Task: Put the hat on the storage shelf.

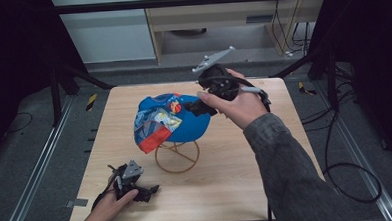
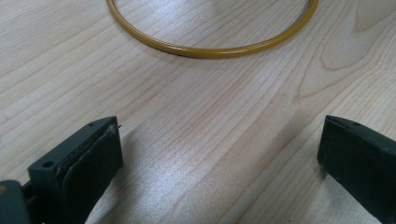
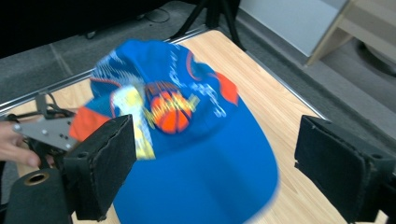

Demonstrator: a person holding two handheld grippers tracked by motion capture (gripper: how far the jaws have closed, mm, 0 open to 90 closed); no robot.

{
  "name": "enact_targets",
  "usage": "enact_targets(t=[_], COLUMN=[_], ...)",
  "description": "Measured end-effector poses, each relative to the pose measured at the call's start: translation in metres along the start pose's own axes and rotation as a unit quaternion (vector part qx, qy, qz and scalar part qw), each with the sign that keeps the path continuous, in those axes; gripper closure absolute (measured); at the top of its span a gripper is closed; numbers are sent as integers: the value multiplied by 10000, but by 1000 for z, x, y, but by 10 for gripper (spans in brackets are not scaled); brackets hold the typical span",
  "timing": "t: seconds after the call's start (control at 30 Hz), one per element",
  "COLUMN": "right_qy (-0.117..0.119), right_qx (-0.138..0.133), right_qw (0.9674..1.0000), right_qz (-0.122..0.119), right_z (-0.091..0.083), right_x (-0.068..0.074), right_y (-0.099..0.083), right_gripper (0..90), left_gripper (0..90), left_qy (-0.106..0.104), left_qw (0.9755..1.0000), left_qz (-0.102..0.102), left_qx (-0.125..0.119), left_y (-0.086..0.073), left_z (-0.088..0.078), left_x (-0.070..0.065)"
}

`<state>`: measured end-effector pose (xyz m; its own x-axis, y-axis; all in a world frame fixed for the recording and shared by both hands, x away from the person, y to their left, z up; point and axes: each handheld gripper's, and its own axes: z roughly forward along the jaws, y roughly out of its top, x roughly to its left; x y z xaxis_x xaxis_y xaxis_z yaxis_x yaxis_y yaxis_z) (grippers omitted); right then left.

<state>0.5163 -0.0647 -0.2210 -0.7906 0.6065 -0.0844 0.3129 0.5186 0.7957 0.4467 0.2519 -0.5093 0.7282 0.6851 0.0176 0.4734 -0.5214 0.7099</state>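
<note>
There, a soft blue cap (image 1: 184, 122) crowns a round gold wire stand (image 1: 177, 156).

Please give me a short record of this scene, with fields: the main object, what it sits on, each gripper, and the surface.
main object: blue cap with an orange basketball print, brim orange underneath
support: gold wire stand, its ring base on the table
right gripper: open, at the cap's right side, cap between its fingers, not clamped
left gripper: open, low over the table near the front edge, nothing between its fingers
surface: light wooden table
</note>
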Motion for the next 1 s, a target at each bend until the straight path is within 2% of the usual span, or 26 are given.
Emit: enact_targets(t=[0.17,0.47,0.77,0.9,1.0], right_qy=[-162,-455,-644,-793,-832], right_qx=[-117,-140,-101,-126,-196], right_qw=[9997,9984,9973,9961,9953], right_qz=[153,303,351,362,459], right_z=[-22,-44,-52,-53,-52], right_x=[-15,-32,-40,-40,-38], right_y=[-25,-64,-97,-118,-134], right_gripper=[113,112,112,112,112], left_gripper=[0,0,0,0,0], left_qy=[-11,-10,-7,-6,-13], left_qw=[10000,10000,10000,10000,10000], left_qz=[15,14,12,13,12], left_qx=[6,-3,-7,-9,5], left_y=[0,0,0,0,0], left_z=[0,0,0,0,0], left_x=[0,0,0,0,0])
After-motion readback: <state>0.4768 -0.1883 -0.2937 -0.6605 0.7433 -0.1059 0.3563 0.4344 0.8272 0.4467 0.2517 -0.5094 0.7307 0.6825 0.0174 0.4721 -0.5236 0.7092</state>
